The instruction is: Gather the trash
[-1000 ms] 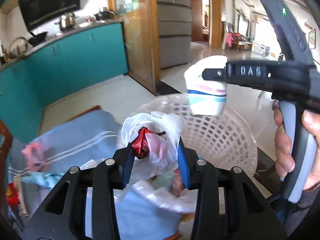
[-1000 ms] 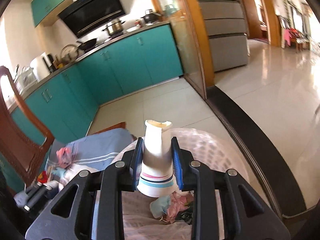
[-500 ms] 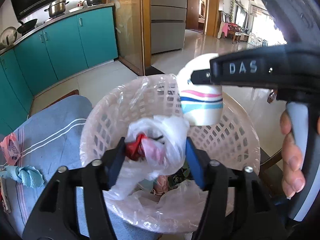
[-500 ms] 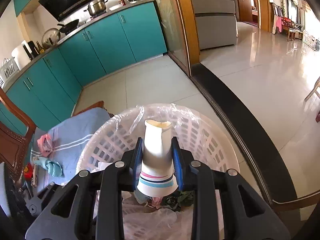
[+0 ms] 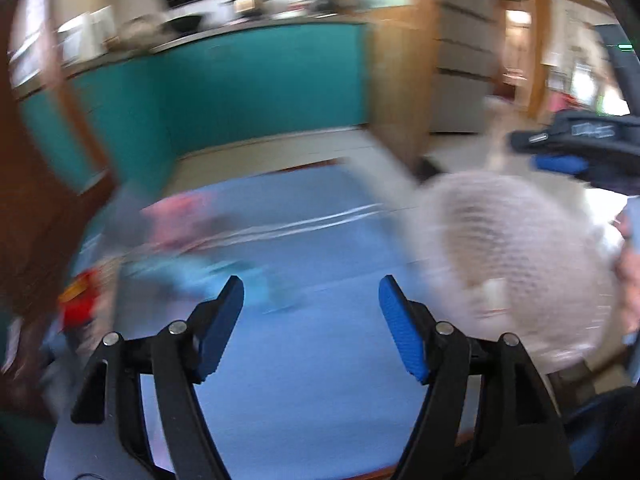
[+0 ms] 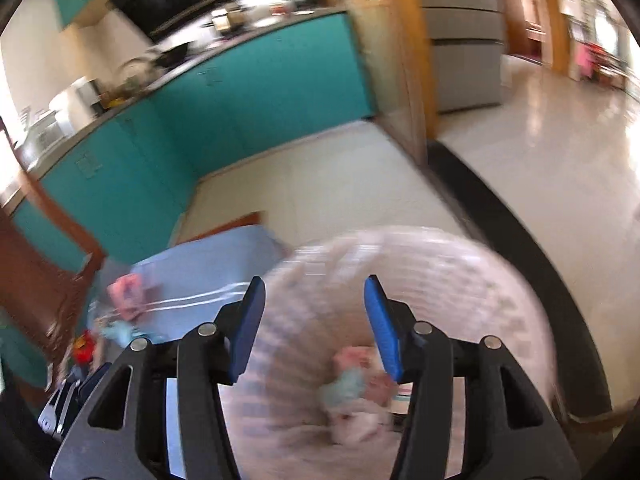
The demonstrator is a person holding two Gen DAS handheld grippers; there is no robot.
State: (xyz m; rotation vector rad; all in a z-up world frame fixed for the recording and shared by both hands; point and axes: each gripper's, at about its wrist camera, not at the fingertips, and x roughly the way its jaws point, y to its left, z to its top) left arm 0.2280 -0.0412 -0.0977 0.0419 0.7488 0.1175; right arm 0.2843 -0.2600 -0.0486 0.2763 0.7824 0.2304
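The pale pink round plastic lattice basket (image 6: 460, 280) sits at the right end of the tabletop, and inside it lies a blurred heap of trash (image 6: 360, 384): pink, white and light-blue crumpled scraps toward the bottom. In the left wrist view the same basket (image 5: 516, 248) appears at 3 o'clock, smeared by motion.

The right claw (image 6: 314, 320) hangs above the basket's near side with its 2 blue pads spread apart and nothing between them. The left claw (image 5: 310, 320) is likewise spread wide and holds nothing, pointing over the blue striped cloth (image 5: 304, 248) that covers the tabletop.

More litter lies on the cloth at 9 o'clock from the basket: a pink crumpled wrapper (image 6: 128, 292), a light-blue crumpled scrap (image 6: 120, 330) just below it, and a red item (image 6: 82, 350) at the cloth's left edge (too blurred to identify). In the left wrist view, the right claw's black body (image 5: 588, 136) shows at 2 o'clock.

Beyond the tabletop, teal kitchen cabinets (image 6: 248, 92) run along the wall at 11 o'clock, and a brown wooden chair back (image 6: 44, 260) stands at 9 o'clock.
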